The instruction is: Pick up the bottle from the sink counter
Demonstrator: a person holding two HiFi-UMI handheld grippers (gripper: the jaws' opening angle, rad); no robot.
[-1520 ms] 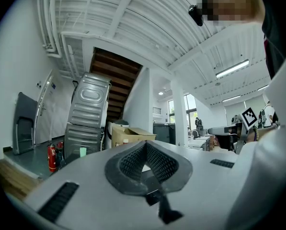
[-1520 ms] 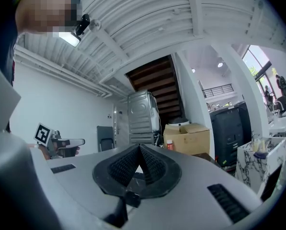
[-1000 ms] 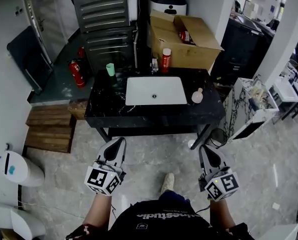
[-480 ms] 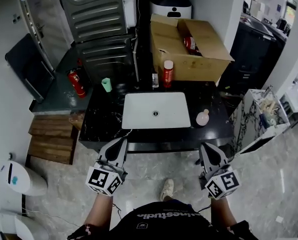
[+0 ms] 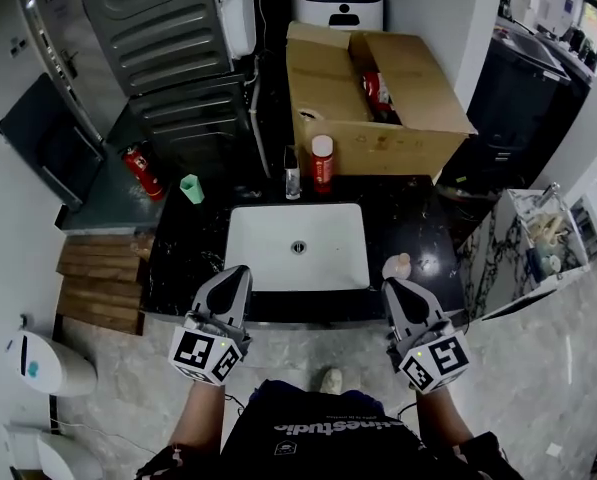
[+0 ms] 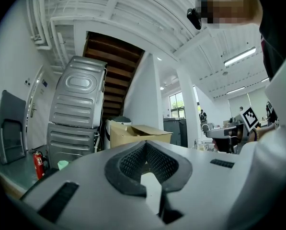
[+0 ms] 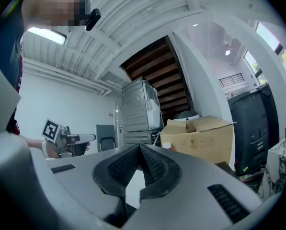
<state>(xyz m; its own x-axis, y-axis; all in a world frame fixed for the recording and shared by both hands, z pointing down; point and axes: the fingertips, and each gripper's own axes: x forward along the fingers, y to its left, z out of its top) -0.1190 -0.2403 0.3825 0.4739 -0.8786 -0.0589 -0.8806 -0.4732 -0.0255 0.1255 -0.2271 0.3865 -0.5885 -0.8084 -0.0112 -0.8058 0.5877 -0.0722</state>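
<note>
Head view: on the glossy black marbled counter, a red white-capped bottle stands behind the white rectangular basin, and a pale rounded bottle is partly hidden by the right gripper; left gripper view: the left gripper has its ribbed dark pads pressed together on nothing; right gripper view: likewise.

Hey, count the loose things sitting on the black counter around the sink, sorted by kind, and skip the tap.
Bottles: 2, a red bottle and a pink bottle
Cups: 1, a green cup
Total: 3
</note>
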